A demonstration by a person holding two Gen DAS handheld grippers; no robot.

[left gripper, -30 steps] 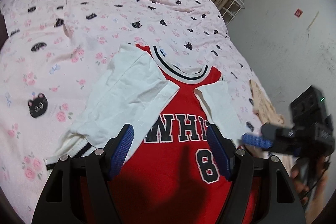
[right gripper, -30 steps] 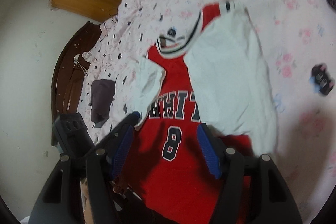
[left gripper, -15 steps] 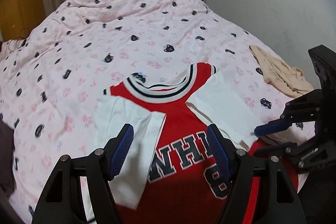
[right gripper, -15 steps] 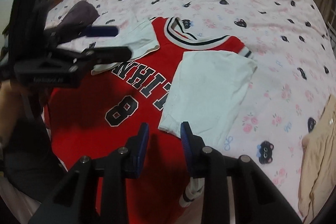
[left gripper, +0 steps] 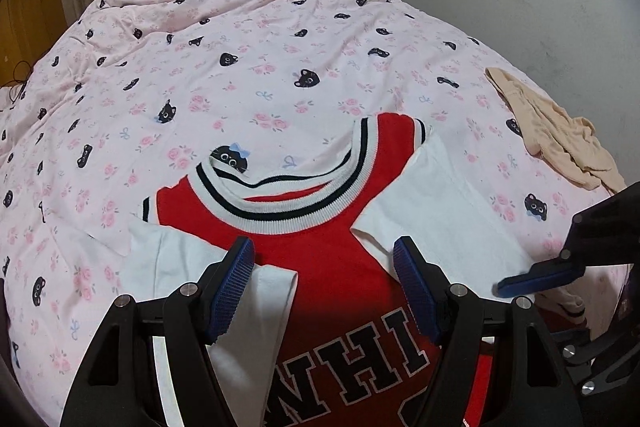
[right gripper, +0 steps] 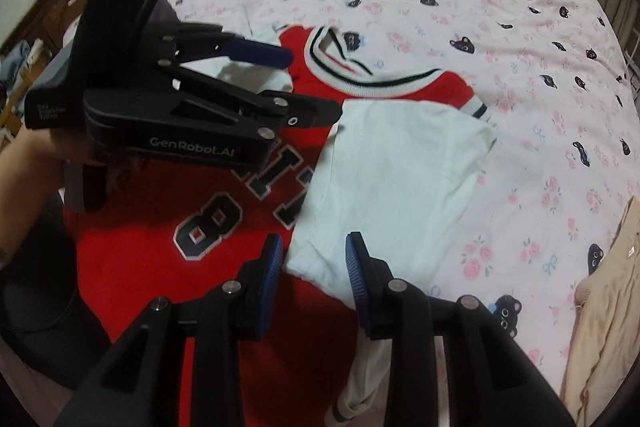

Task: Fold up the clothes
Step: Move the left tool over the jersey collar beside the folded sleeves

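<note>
The red jersey (left gripper: 328, 267) is spread flat on the bed (left gripper: 280, 39), face up, with its striped collar (left gripper: 288, 203) turned toward the far end of the bed and its bottom part toward the near edge, so its long way runs from near to far. Both white sleeves are seen folded in over the red front. The left gripper (left gripper: 324, 291) is held just above the chest, below the collar, with its fingers (left gripper: 234, 285) wide apart and nothing between them. The left sleeve (left gripper: 192, 267) lies under the left finger. The right gripper (right gripper: 314, 277) is held over the right side of the jersey, its fingers (right gripper: 270, 277) apart and holding nothing, and the lower corner of the right sleeve (right gripper: 396, 179) is seen right between them. The right gripper is judged to be the nearer one to that sleeve. A tan cloth (left gripper: 556, 135) is left near the right edge of the bed, well apart from the jersey.
</note>
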